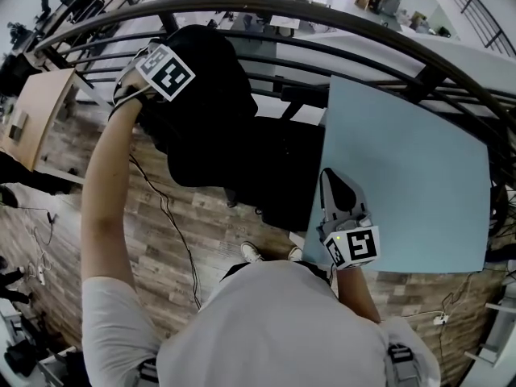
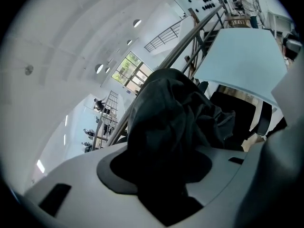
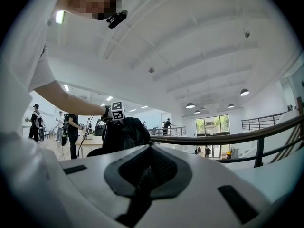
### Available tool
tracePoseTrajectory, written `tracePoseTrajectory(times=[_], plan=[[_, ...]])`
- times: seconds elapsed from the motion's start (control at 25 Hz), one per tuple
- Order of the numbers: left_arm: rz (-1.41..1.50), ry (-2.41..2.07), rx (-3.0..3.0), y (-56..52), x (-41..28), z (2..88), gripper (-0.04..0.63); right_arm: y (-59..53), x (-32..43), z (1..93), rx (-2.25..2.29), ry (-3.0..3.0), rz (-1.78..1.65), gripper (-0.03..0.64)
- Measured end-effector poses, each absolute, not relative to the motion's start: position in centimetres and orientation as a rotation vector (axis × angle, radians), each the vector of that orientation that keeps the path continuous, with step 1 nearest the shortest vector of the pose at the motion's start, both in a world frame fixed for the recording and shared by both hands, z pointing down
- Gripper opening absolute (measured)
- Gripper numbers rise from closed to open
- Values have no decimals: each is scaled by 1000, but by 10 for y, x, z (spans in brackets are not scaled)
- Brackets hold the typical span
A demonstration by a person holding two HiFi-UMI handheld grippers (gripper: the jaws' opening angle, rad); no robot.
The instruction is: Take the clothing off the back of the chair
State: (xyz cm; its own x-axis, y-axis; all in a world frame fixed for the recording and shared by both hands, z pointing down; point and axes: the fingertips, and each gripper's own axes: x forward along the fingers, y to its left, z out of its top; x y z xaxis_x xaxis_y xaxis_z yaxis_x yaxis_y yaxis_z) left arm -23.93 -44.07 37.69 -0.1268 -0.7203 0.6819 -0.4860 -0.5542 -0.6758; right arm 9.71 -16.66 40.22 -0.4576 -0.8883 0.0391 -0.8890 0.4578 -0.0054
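Blue table and railing near dark clothing

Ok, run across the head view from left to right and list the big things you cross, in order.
wooden desk → black clothing → chair seat → light blue table

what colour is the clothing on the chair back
The clothing is black; it shows best in the head view.
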Motion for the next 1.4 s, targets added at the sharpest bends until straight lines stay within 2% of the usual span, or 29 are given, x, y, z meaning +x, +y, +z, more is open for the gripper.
tracePoseTrajectory(times=[0.2, 0.6, 0.84, 1.2, 1.4], plan=[[-1721, 1387, -1924, -440, -241, 374, 178, -163, 100, 398, 1628, -2668, 33, 20], [-1760, 1390, -1831, -444, -244, 376, 176, -152, 123, 401, 1678, -2645, 39, 20], [-1786, 1412, -1832, -445, -247, 374, 147, -142, 126, 405, 1665, -2649, 69, 20], [-1572, 1597, -2061, -454, -254, 339, 123, -132, 130, 404, 1657, -2674, 75, 20], [-1592, 1671, -2169, -437, -257, 349, 123, -134, 127, 401, 1627, -2705, 68, 20]])
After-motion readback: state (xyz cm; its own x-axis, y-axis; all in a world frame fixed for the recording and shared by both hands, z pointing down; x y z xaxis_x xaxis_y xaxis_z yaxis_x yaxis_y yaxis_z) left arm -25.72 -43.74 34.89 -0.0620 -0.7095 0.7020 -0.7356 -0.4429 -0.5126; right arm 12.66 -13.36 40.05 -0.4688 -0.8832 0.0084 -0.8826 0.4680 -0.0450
